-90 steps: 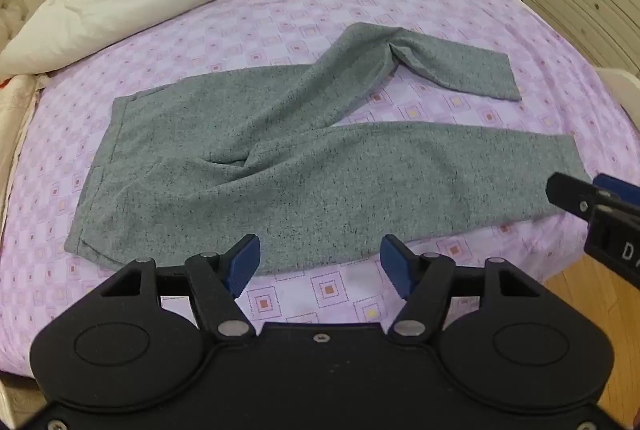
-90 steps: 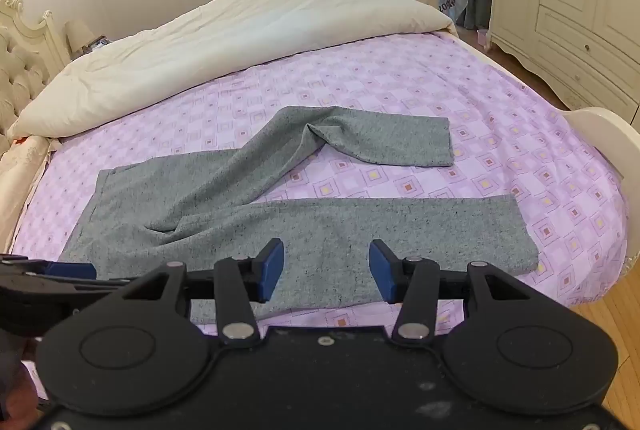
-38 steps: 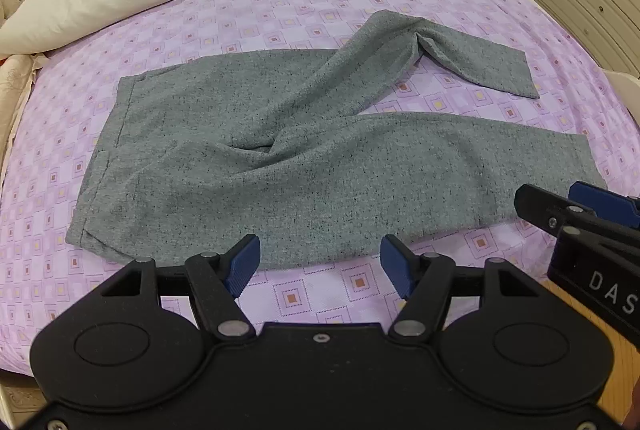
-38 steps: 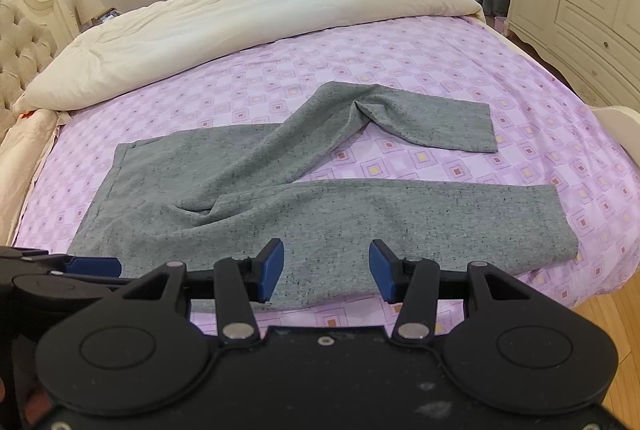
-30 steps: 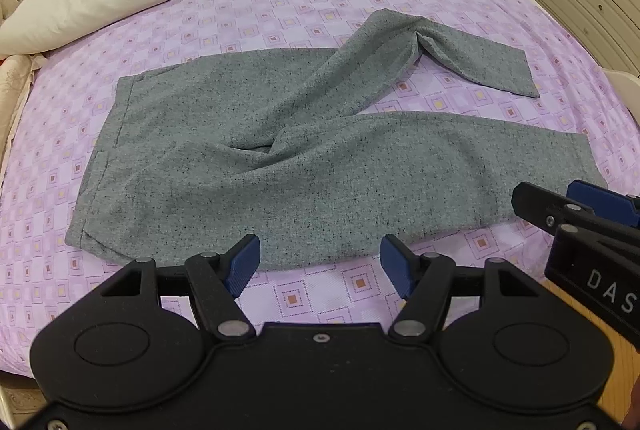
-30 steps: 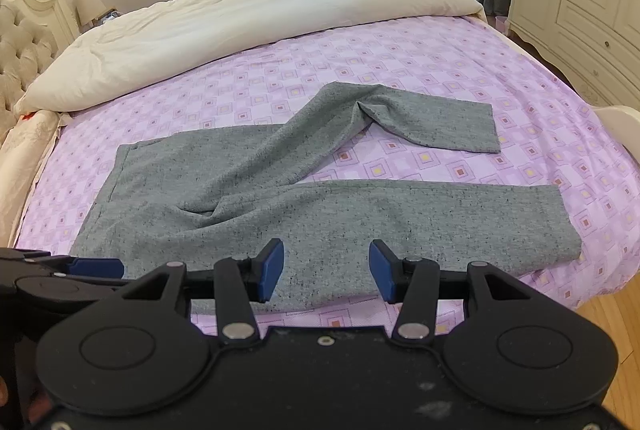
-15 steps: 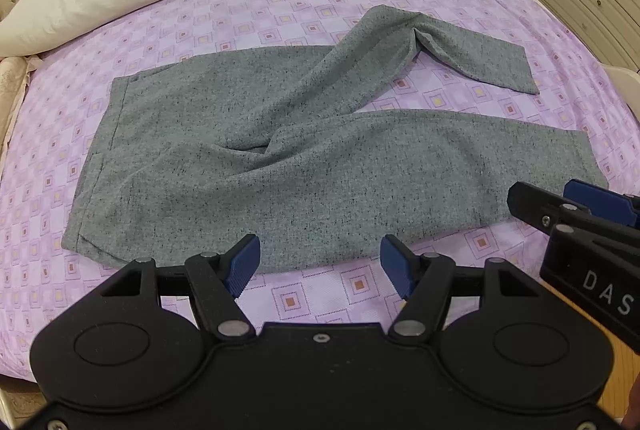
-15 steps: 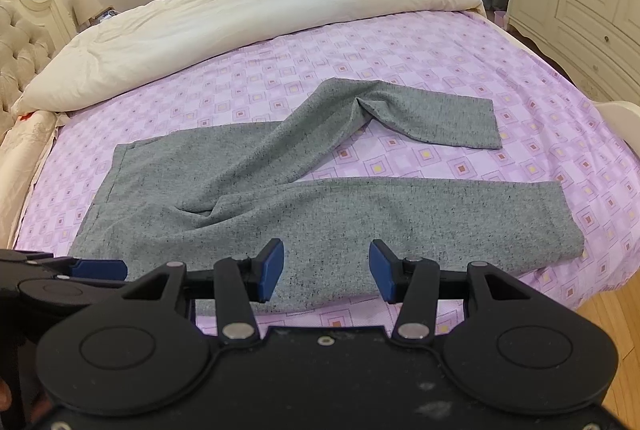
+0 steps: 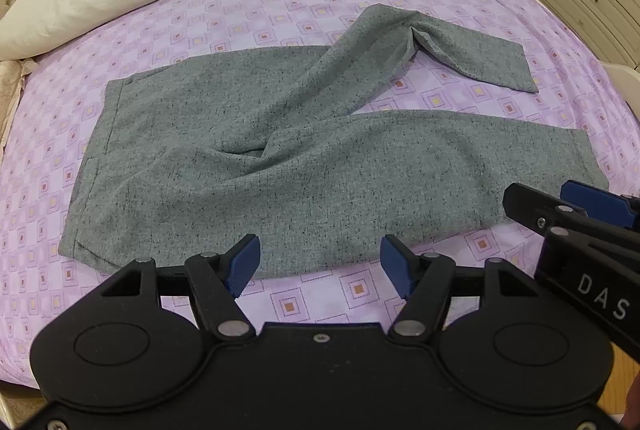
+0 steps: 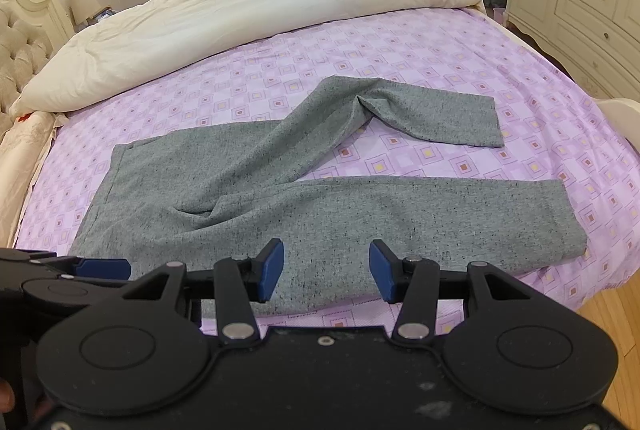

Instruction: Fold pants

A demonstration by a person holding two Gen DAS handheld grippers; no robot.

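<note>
1. Pants (image 9: 304, 166) are lying flat on the bed (image 9: 280, 2), waistband left, far leg bent back.
2. Left gripper (image 9: 320, 266), jaws apart, is hovering at the near edge.
3. Right gripper (image 10: 326, 270), jaws apart, is hovering over the near leg.

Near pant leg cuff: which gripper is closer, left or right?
Right. The right gripper hovers open over the near leg, toward the cuff. The left gripper, also open, sits nearer the waistband end of the pants.
</note>
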